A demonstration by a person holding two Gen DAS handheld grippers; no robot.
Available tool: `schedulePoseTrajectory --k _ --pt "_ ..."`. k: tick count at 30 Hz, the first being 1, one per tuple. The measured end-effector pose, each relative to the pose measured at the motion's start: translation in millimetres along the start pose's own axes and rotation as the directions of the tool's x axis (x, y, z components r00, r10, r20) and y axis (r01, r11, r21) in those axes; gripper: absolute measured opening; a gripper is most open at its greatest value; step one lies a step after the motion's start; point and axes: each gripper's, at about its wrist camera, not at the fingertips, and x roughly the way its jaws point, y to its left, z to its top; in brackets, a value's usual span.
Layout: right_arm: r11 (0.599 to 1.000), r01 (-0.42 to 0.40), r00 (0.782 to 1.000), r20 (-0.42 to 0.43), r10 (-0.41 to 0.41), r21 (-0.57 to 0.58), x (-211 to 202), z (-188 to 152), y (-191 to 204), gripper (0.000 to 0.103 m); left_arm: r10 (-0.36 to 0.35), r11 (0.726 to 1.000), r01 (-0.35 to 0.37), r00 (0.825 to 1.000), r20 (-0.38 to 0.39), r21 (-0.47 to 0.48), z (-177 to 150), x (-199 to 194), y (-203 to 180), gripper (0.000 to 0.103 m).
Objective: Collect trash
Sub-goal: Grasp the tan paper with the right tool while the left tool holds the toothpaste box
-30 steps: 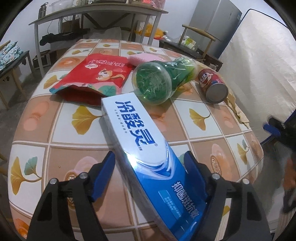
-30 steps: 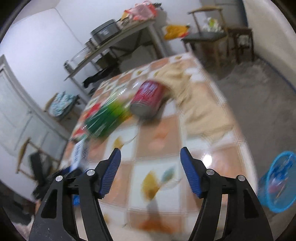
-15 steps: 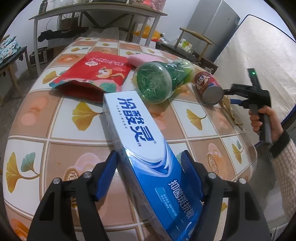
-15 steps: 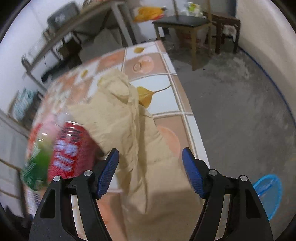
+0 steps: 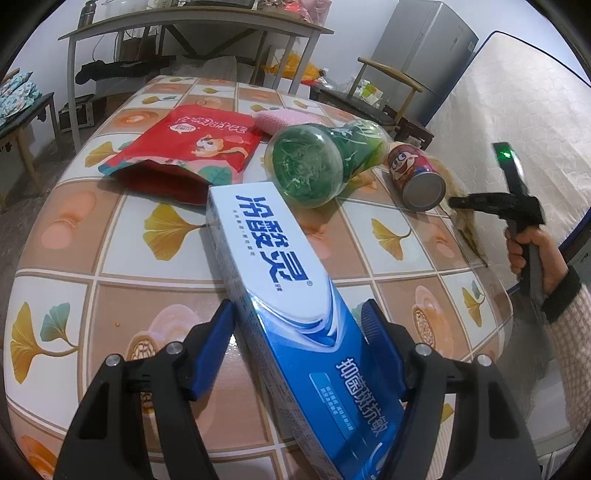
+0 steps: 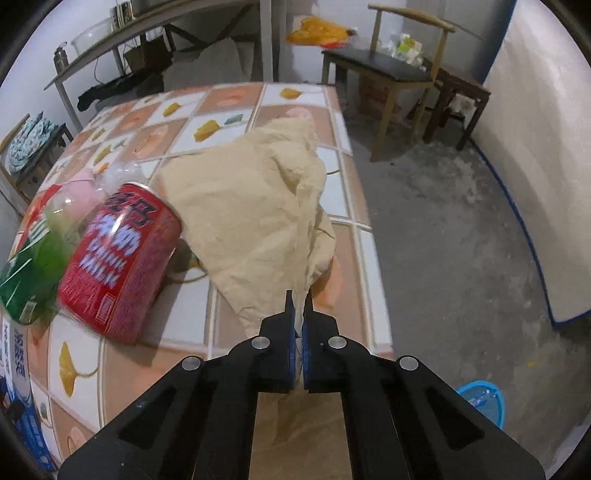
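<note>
A white and blue toothpaste box (image 5: 291, 295) lies on the tiled table between the open fingers of my left gripper (image 5: 299, 325); whether the pads touch it I cannot tell. Behind it lie a red snack bag (image 5: 188, 151), a green plastic bottle (image 5: 321, 162) and a red drink can (image 5: 417, 173). My right gripper (image 6: 298, 306) is shut on the edge of a crumpled tan paper (image 6: 251, 218) at the table's right edge, beside the red can (image 6: 122, 258). The right gripper also shows in the left wrist view (image 5: 458, 203).
A pink pad (image 5: 284, 120) lies behind the bottle. A blue bin (image 6: 484, 402) stands on the floor at the lower right. A wooden chair (image 6: 388, 74), a metal shelf table (image 5: 184, 33) and a white mattress (image 6: 546, 147) surround the table.
My right gripper has swung over to the tan paper and closed on its edge. My left gripper has stayed around the toothpaste box, its fingers a little narrower.
</note>
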Motion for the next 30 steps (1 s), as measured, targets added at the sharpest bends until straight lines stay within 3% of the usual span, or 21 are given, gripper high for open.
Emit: schedulePoseTrajectory --k 3,6,10,13,15,17,19,20,22,24,27,30 --pt "1.000 0.016 0.999 0.052 -0.015 -0.022 -30 -11 1 0.001 0.002 1.000 -0.002 1.000 0.006 0.002 -1 -1 0 0.068" --pt "0.990 0.090 0.991 0.111 -0.078 -0.104 -69 -32 8 0.001 0.001 1.000 -0.001 1.000 0.007 0.002 -1 -1 0 0.068" --pt "0.924 0.246 0.966 0.155 -0.208 -0.292 -113 -72 23 0.001 -0.001 1.000 0.001 1.000 0.007 0.003 -1 -1 0 0.068" --pt "0.865 0.256 0.967 0.114 -0.230 -0.432 -125 -102 37 0.001 -0.004 1.000 0.004 1.000 0.008 0.002 0 -2 1 0.068" --pt "0.827 0.215 0.975 0.071 -0.210 -0.520 -131 -122 50 0.001 -0.004 1.000 0.004 1.000 0.009 0.001 0 -2 0 0.068" --pt "0.798 0.120 0.990 0.012 -0.140 -0.590 -138 -140 65 0.001 -0.004 1.000 0.004 1.000 0.008 0.001 0 -2 1 0.068" --pt "0.788 -0.001 0.999 -0.043 -0.033 -0.616 -146 -147 79 0.001 -0.004 1.000 0.004 1.000 0.007 0.003 0 -1 1 0.068" --pt "0.786 -0.099 0.995 -0.083 0.061 -0.611 -151 -146 86 0.001 -0.005 1.000 0.005 1.000 0.007 0.002 0 -1 1 0.068" --pt "0.785 -0.221 0.975 -0.112 0.193 -0.579 -158 -137 94 0.001 -0.009 1.000 0.009 1.000 0.007 -0.002 0 -2 1 0.068" --pt "0.793 -0.289 0.956 -0.112 0.273 -0.536 -158 -125 95 0.001 -0.012 1.000 0.012 1.000 0.009 -0.006 -1 -2 2 0.067" --pt "0.819 -0.415 0.906 -0.096 0.413 -0.396 -141 -95 85 0.001 -0.014 1.000 0.014 1.000 0.010 -0.007 -1 -2 2 0.067" --pt "0.825 -0.509 0.859 -0.089 0.504 -0.245 -119 -79 73 0.001 -0.021 1.000 0.021 1.000 0.009 -0.009 -1 -2 3 0.067"
